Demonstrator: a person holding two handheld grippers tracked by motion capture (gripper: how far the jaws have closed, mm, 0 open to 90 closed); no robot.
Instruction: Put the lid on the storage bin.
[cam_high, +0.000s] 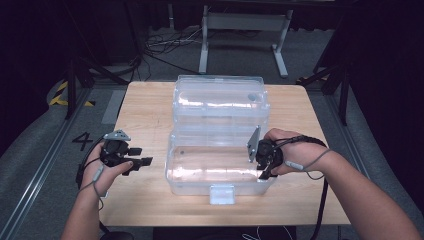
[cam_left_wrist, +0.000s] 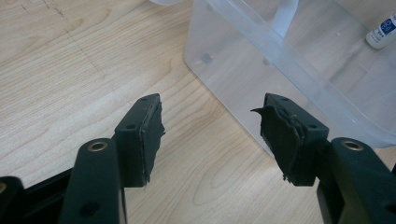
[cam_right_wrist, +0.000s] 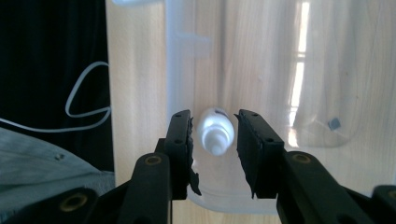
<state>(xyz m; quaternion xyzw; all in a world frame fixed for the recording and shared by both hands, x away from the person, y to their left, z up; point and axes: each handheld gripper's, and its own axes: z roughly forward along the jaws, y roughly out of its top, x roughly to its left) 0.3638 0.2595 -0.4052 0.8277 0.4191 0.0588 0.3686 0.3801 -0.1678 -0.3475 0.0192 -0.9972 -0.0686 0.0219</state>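
Observation:
A clear plastic box (cam_high: 220, 186) stands open in the middle of the wooden table (cam_high: 145, 105), its lid (cam_high: 220, 97) tipped back behind it. My right gripper (cam_high: 264, 172) points down into the box's right end. In the right gripper view a small white bottle (cam_right_wrist: 215, 128) lies on the box floor between my open jaws (cam_right_wrist: 214, 135), with a thin gap on each side. My left gripper (cam_high: 142, 156) rests left of the box, open and holding nothing. The left gripper view shows its jaws (cam_left_wrist: 212, 135) facing the box wall (cam_left_wrist: 243, 70), and the bottle (cam_left_wrist: 383, 31) through it.
A white latch (cam_high: 222, 194) hangs on the box's front wall near the table's front edge. Bare tabletop lies left and right of the box. Behind the table stand a metal frame (cam_high: 242, 30) and floor cables (cam_high: 165, 45).

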